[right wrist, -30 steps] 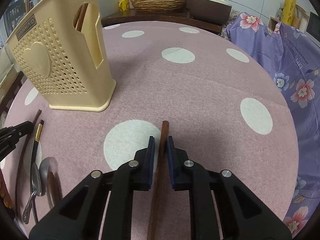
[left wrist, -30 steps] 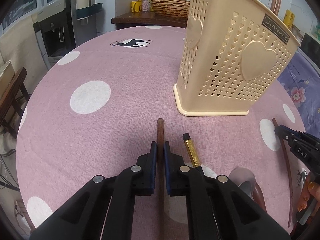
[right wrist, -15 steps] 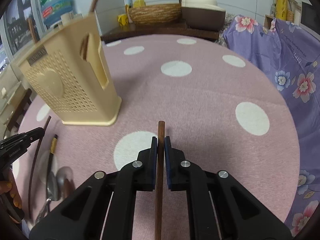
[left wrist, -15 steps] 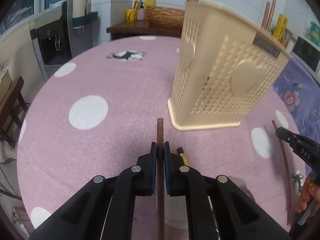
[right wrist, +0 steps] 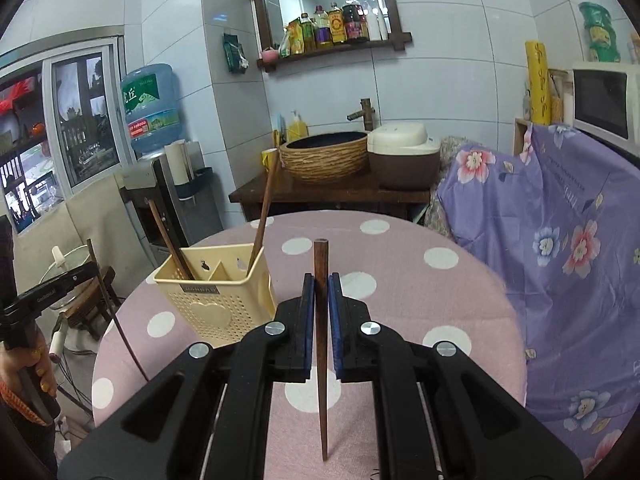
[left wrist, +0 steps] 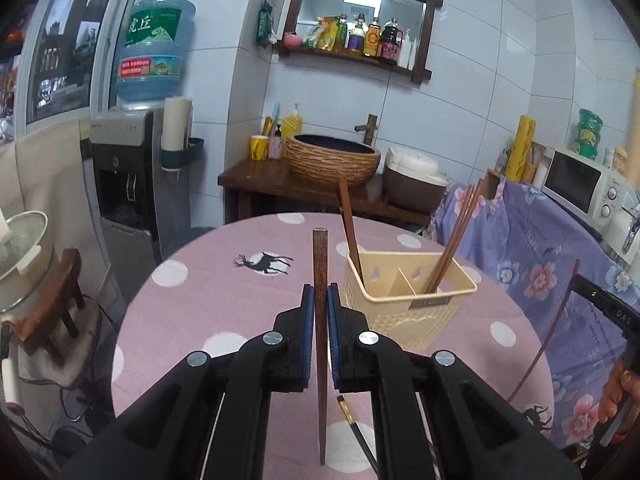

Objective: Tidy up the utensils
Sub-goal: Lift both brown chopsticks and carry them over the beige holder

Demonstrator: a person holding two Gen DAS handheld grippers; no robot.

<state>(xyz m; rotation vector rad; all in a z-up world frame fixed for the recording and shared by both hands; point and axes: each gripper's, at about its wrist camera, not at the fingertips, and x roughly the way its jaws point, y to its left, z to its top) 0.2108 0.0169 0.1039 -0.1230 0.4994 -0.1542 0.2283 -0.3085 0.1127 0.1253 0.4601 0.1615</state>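
Each gripper, left (left wrist: 321, 304) and right (right wrist: 321, 300), clamps one brown chopstick (left wrist: 320, 264) above the bench (left wrist: 208, 304), near the basket (left wrist: 412, 300).

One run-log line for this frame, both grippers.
left gripper: shut on chopstick | right gripper: shut on second chopstick | utensil basket: upright on table, chopsticks inside | phase: carrying toward basket

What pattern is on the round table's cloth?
White polka dots and black deer silhouettes on the pink tablecloth; clearest in the left wrist view.
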